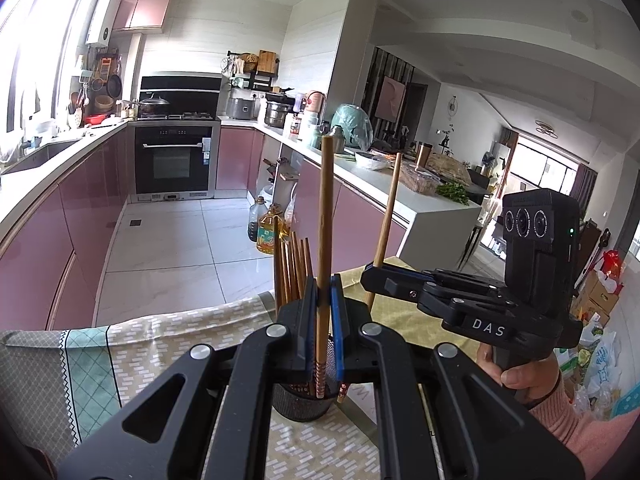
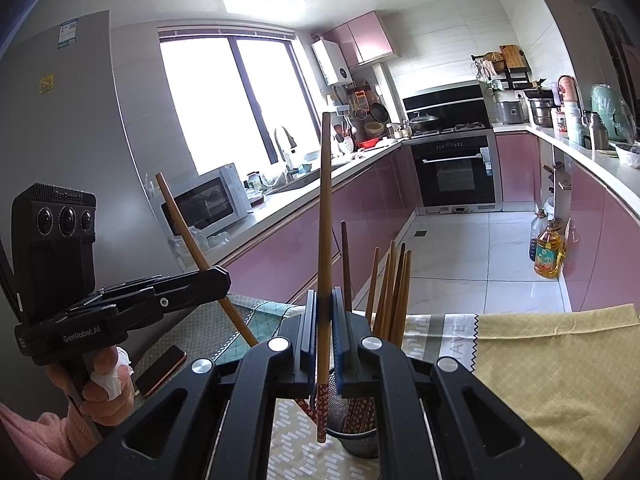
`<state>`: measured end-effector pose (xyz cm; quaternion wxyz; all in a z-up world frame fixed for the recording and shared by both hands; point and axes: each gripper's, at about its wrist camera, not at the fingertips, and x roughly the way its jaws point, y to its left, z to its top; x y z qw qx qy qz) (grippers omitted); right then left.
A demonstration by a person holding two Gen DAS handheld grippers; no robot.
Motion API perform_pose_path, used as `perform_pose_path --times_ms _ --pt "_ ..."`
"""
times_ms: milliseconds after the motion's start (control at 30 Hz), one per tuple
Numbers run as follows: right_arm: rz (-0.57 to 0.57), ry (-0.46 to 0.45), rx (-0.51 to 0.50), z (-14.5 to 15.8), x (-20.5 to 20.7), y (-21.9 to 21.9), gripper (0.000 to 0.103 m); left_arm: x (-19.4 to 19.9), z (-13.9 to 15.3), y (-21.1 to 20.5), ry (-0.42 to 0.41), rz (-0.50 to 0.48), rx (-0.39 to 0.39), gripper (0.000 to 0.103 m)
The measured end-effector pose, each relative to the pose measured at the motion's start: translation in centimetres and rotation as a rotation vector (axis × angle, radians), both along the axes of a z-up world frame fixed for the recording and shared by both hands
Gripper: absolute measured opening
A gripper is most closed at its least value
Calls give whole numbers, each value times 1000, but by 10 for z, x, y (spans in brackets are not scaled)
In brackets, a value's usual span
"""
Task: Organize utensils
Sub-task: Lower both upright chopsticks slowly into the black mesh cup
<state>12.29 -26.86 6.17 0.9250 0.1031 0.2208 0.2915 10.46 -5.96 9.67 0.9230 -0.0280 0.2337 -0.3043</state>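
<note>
Both jaws clamped, one chopstick each

My left gripper (image 1: 324, 316) and right gripper (image 2: 324, 316) each hold a chopstick (image 1: 325, 216) upright above the mesh holder (image 1: 302, 404); tilt on release could miss its rim.

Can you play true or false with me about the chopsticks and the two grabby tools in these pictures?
1. Each tool is pinching one chopstick. True: the left tool grips a chopstick, and the right tool grips another chopstick.
2. The mesh holder is empty. False: it already has several chopsticks standing in it.
3. The holder stands on a patterned tablecloth. True.
4. The oven door is wide open. False: it is closed.
5. A bottle of yellow oil sits on the floor. True.
6. The chopsticks in the tools are lying flat. False: both point upward.
</note>
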Motion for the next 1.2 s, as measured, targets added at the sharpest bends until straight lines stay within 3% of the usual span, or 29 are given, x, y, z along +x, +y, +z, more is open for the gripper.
perform_pose_path --times_ms 1200 --pt "-62 59 5 -15 27 2 6 26 -12 -27 55 16 90 7"
